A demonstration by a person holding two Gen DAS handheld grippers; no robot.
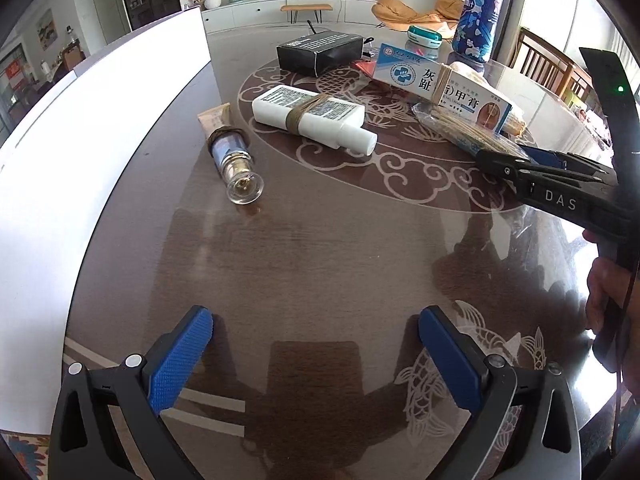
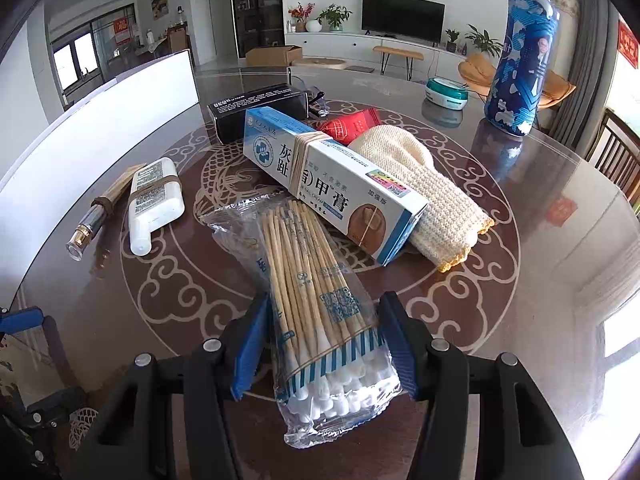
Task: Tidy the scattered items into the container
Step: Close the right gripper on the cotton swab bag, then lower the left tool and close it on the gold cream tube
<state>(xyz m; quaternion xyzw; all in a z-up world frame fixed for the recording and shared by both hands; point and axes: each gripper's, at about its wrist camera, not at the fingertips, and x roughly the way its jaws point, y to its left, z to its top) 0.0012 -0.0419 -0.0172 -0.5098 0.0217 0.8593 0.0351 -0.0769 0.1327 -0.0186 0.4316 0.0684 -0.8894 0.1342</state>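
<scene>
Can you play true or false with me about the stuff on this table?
1. The right hand-held gripper has the bag of cotton swabs between its fingers. True.
2. The left hand-held gripper is holding the white bottle. False: it is open and empty.
3. The blue and white box leans on the cream knitted cloth. True.
4. The tall blue can is lying down. False: it stands upright.
</scene>
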